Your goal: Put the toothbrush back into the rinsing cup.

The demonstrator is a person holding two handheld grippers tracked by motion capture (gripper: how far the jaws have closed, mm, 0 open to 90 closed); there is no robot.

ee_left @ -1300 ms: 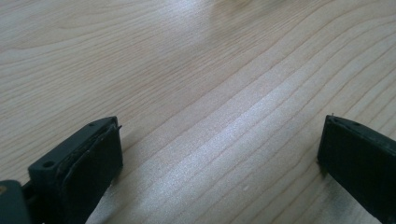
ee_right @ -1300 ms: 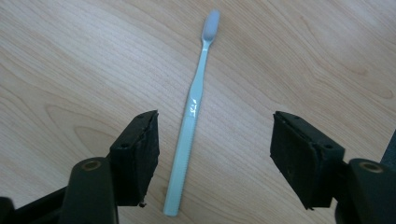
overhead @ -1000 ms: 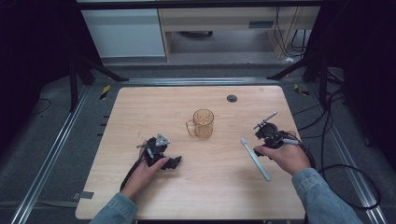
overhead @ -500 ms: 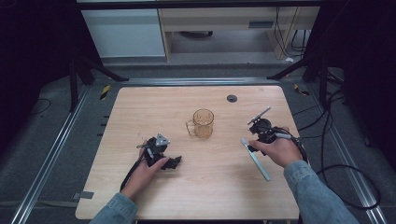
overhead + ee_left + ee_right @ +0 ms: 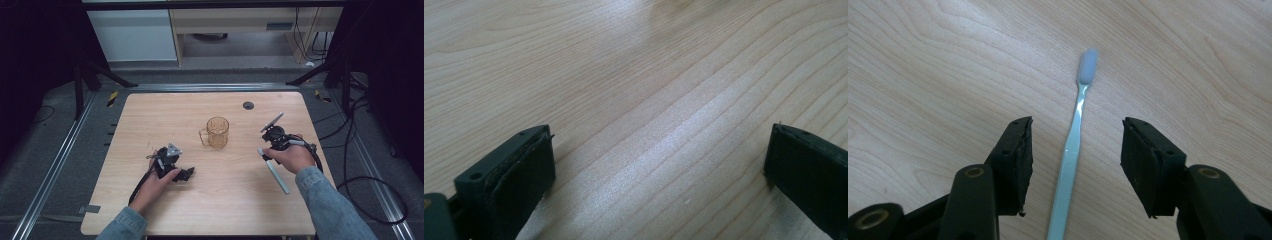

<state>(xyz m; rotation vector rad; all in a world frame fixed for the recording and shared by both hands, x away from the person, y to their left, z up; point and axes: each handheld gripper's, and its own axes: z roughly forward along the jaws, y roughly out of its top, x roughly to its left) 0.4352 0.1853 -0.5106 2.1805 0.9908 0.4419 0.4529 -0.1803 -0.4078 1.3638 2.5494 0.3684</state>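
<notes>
The right gripper (image 5: 1075, 160) has its jaws spread either side of the toothbrush (image 5: 1074, 145) lying on the tabletop (image 5: 923, 60). From the high view, a hand hides that handle's upper end. The left gripper (image 5: 659, 165) gapes over bare wood.

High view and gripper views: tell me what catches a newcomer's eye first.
An amber glass mug stands alone at the middle of the wooden table. To its right, the right gripper hangs open over a pale blue toothbrush lying flat between its jaws. The left gripper rests open on bare wood.
</notes>
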